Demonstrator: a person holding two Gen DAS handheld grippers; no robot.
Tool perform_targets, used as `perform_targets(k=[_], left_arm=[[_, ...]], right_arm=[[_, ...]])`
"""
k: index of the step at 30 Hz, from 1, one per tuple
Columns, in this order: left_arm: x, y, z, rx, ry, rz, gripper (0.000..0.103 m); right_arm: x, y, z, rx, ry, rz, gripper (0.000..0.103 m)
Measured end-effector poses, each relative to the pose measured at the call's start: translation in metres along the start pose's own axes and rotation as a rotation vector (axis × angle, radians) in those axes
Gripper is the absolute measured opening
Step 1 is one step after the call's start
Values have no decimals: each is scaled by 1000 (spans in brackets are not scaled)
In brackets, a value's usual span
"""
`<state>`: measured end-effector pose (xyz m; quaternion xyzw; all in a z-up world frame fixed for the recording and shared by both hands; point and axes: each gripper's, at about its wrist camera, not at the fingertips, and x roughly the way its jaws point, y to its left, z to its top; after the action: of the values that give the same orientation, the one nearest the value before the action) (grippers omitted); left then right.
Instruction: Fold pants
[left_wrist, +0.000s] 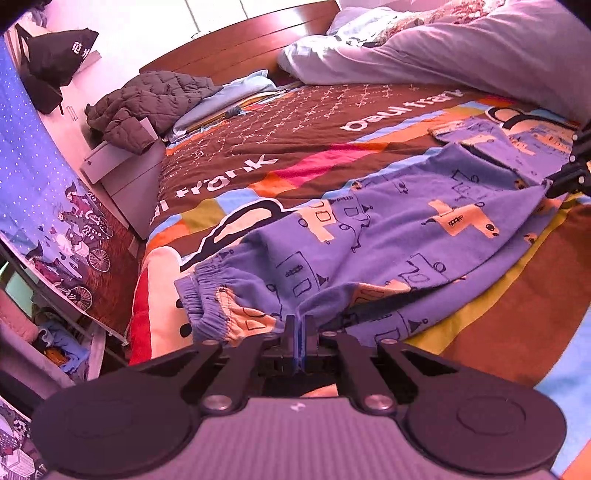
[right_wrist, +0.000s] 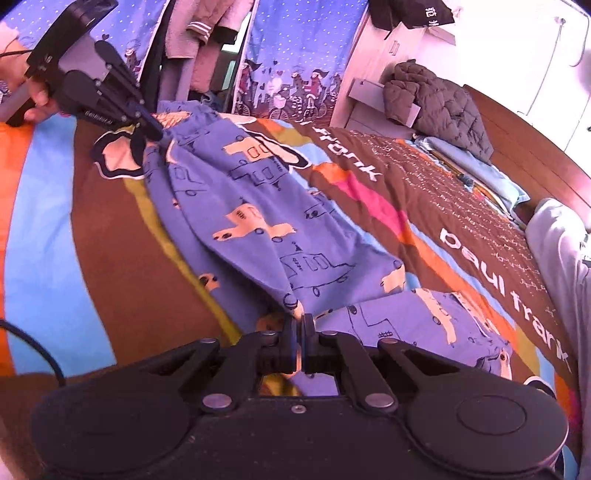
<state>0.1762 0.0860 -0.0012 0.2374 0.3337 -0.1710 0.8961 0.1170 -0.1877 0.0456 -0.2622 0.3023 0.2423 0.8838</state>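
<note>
Blue pants (left_wrist: 388, 236) with a cream vehicle print lie stretched across the colourful bedspread (left_wrist: 258, 140). My left gripper (left_wrist: 300, 322) is shut on the pants near the elastic waistband (left_wrist: 207, 284). My right gripper (right_wrist: 301, 321) is shut on the pants (right_wrist: 258, 206) further along, near the leg part. Each gripper shows in the other's view: the right one at the right edge of the left wrist view (left_wrist: 554, 184), the left one at the upper left of the right wrist view (right_wrist: 160, 134). The fabric between them is lifted slightly. One leg (right_wrist: 436, 325) lies to the right.
A grey puffer jacket (left_wrist: 147, 103) lies at the head of the bed by the wooden headboard (left_wrist: 240, 48). A pale duvet (left_wrist: 443, 48) is bunched at the far side. A blue printed curtain (right_wrist: 295, 44) hangs beyond the bed's edge.
</note>
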Motion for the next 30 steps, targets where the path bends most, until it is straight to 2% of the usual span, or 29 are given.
perform_targets(k=[5,8,10,12,13,14,15,16,17,18,19,20,21,23,27,30], left_arm=[[6,10,1,-57,17,-8,0],[3,19,1,-114,15,-32,0],[5,17,0,-78,47,-66,1],[9,12,-2,-47,95,-98,5],[10,9,-3,-44,111,-109,20],[9,7,-2,-47,130,-121,56],[5,5,0,-62,140,-122,73],[0,2,2,-85,126,-121,86],[-8,0,3,-115,90,-126,86],[-17,-2,7,-146,59,-145,86],[-22,-5,12,-172,43,-166,88],[-25,-9,19,-199,24,-186,94],[-28,-16,28,-229,-9,-206,96],[-26,-32,45,-284,-79,-277,101],[13,-80,86,-339,-118,-476,101],[52,-114,108,-427,-95,-594,94]], right_arm=[[0,-4,-7,17,12,3,0],[2,-12,-10,101,13,24,0],[0,-16,-11,132,6,33,0],[2,-12,-11,109,24,49,2],[4,-9,-12,90,42,64,6],[5,-7,-13,79,47,68,11],[4,-5,-13,72,45,69,13],[0,-6,-13,74,42,74,24],[-5,-7,-14,84,37,77,41],[-13,-11,-15,108,28,73,50],[-22,-15,-18,138,15,62,64],[-31,-20,-21,170,5,47,73],[-41,-26,-25,209,-4,27,77],[-57,-39,-35,287,-12,-32,96],[-79,-68,-62,446,5,-134,102],[-87,-90,-82,520,33,-167,102]])
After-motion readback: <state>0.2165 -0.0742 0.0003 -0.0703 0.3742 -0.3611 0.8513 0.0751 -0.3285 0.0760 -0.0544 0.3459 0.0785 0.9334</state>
